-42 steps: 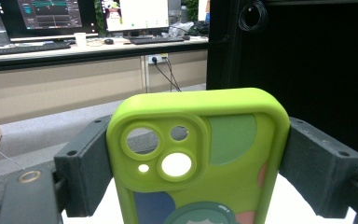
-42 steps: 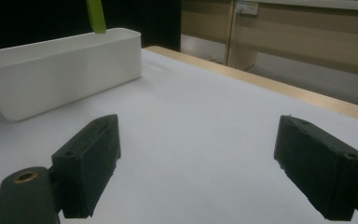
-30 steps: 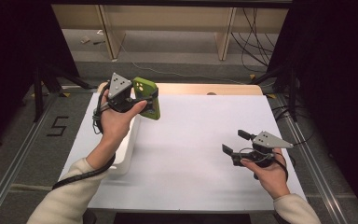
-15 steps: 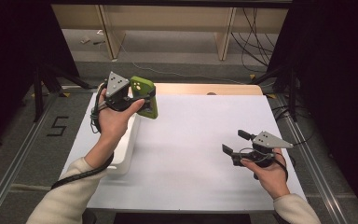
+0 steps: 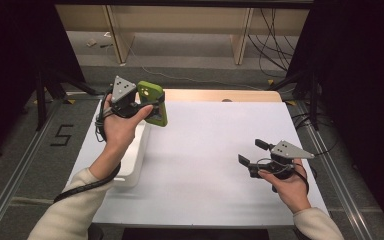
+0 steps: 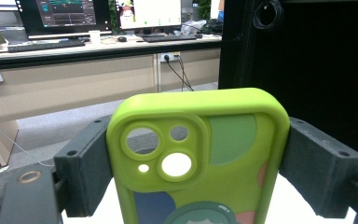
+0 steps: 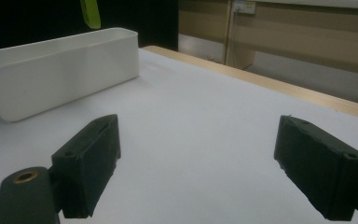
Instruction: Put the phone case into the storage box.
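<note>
Left gripper (image 5: 147, 102) clamped on a lime-green rubber phone case (image 6: 198, 154) above a white plastic bin (image 5: 132, 157); right gripper (image 5: 254, 152) with fingers apart over the white table (image 5: 205, 150)

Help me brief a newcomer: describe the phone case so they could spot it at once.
Start at the white table and find the long white plastic bin at its left edge. Above the bin's far end, the left hand-held gripper clamps a lime-green rubbery phone case with camera cut-outs and cartoon patches, the only brightly coloured thing there.
</note>
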`<state>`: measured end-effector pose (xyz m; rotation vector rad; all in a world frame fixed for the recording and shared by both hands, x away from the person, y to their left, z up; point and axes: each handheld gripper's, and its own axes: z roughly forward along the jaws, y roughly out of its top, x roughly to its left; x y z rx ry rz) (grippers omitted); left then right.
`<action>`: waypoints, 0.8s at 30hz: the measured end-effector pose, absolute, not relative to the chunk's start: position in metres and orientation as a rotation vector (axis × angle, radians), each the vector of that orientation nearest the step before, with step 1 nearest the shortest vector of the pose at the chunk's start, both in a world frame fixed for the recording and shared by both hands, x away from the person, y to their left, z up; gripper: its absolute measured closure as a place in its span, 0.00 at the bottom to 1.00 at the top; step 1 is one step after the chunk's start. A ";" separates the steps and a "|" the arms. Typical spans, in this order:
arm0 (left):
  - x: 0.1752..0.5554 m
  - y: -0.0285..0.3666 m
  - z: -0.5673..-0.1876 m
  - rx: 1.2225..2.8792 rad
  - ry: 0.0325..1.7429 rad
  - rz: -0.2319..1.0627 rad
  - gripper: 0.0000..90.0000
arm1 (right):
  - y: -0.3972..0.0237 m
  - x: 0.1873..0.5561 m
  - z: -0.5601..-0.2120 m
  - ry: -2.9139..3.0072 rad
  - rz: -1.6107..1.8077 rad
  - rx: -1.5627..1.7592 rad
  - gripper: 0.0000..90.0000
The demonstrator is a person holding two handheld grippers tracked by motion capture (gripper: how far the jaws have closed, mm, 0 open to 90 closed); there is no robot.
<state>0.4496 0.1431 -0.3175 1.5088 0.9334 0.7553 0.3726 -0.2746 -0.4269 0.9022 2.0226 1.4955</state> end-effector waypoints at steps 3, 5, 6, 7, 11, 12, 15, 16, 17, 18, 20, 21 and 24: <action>0.450 0.144 -0.317 1.507 0.936 0.756 0.18 | -0.275 0.373 -0.427 2.023 1.495 0.903 0.17; 0.450 0.145 -0.317 1.509 0.936 0.758 0.18 | -0.274 0.373 -0.427 2.023 1.496 0.902 0.17; 0.450 0.145 -0.317 1.509 0.938 0.758 0.18 | -0.274 0.373 -0.427 2.023 1.496 0.902 0.17; 0.450 0.146 -0.317 1.507 0.939 0.759 0.18 | -0.274 0.373 -0.427 2.023 1.496 0.902 0.17; 0.451 0.147 -0.316 1.504 0.941 0.763 0.18 | -0.274 0.373 -0.427 2.023 1.497 0.902 0.17; 0.451 0.148 -0.316 1.504 0.942 0.765 0.18 | -0.274 0.373 -0.427 2.022 1.497 0.901 0.17; 0.451 0.149 -0.316 1.503 0.944 0.770 0.18 | -0.274 0.373 -0.427 2.023 1.496 0.903 0.17; 0.451 0.150 -0.315 1.502 0.945 0.771 0.18 | -0.274 0.373 -0.427 2.023 1.497 0.901 0.17; 0.452 0.150 -0.315 1.501 0.947 0.773 0.18 | -0.274 0.373 -0.427 2.023 1.497 0.903 0.17; 0.452 0.151 -0.315 1.500 0.947 0.773 0.18 | -0.275 0.373 -0.427 2.023 1.496 0.904 0.17; 0.452 0.152 -0.315 1.496 0.948 0.775 0.18 | -0.275 0.373 -0.427 2.023 1.496 0.904 0.17; 0.452 0.152 -0.314 1.498 0.949 0.778 0.18 | -0.275 0.373 -0.427 2.023 1.497 0.903 0.17; 0.452 0.154 -0.314 1.498 0.953 0.779 0.18 | -0.274 0.373 -0.427 2.024 1.497 0.903 0.17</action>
